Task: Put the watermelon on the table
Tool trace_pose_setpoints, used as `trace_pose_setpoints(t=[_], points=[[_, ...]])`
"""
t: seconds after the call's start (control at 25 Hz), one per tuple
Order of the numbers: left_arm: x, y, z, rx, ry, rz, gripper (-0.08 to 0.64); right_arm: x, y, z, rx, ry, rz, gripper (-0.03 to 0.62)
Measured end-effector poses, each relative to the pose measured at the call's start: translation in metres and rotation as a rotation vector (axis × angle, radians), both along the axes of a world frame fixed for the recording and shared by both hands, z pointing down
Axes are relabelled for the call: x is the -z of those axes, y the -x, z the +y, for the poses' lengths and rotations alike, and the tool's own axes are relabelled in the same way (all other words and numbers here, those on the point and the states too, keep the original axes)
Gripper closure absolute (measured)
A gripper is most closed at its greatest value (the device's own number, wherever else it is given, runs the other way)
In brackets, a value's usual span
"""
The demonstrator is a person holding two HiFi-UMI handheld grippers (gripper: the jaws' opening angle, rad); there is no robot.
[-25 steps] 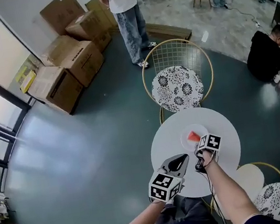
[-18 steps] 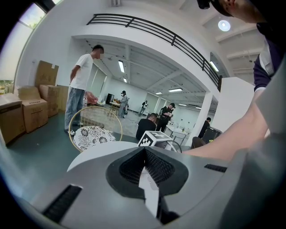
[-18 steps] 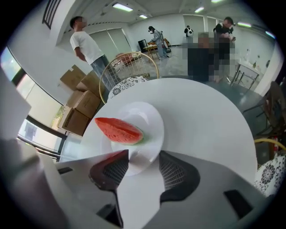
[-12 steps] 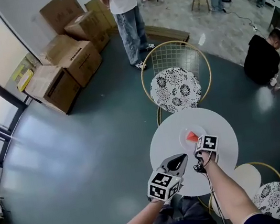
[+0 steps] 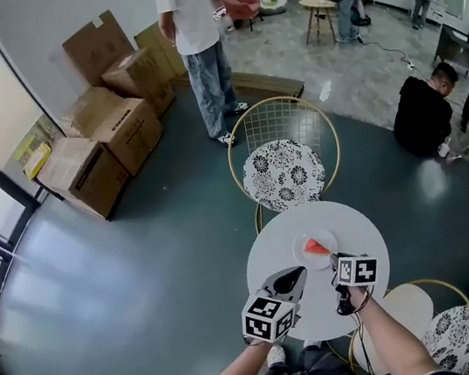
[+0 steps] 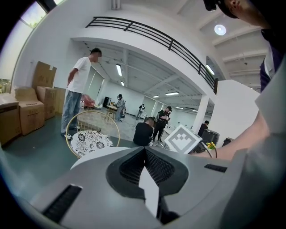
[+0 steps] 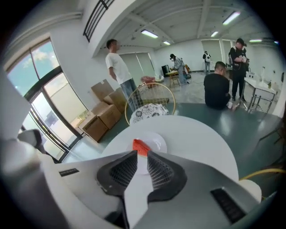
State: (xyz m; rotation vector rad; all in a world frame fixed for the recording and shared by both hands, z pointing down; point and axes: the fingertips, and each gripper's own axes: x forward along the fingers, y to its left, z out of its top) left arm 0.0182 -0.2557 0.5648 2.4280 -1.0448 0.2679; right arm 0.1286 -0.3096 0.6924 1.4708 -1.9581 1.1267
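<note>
A red watermelon slice [image 5: 316, 246] [image 7: 141, 146] lies on a small white plate [image 5: 300, 256] [image 7: 157, 142] on the round white table [image 5: 273, 260] [image 7: 192, 134]. My right gripper [image 5: 343, 264] [image 7: 142, 154] hangs above the table on the near side of the plate, apart from the slice. Its jaws have just been closing; a narrow gap is left and nothing is between them. My left gripper [image 5: 300, 271] [image 6: 144, 150] hovers over the table's near left part, jaws shut and empty.
A gold wire chair with a floral cushion [image 5: 283, 174] stands at the table's far side. A similar chair [image 5: 455, 337] and a white stool [image 5: 410, 304] are at the near right. A person [image 5: 193, 46] stands by cardboard boxes [image 5: 101, 133]; another crouches [image 5: 422, 111].
My right gripper has lifted off the plate and drawn back toward me, leaving the watermelon slice lying on the plate. The left gripper has hardly moved.
</note>
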Motion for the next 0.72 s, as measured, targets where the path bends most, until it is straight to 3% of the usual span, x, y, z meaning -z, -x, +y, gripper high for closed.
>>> trace_pose_setpoints(t=[0.16,0.36,0.72], points=[[0.011,0.000,-0.002,0.003,-0.017,0.018,0.555,0.048,0.012,0.002,0.079,-0.173,-0.018,0.586],[0.026,-0.005,-0.001,-0.021,-0.043,0.046,0.555,0.104,0.029,0.009,0.160,-0.373,0.011,0.588],[0.074,-0.019,0.011,-0.058,-0.130,0.070,0.555,0.192,0.038,0.035,0.190,-0.610,-0.008,0.588]])
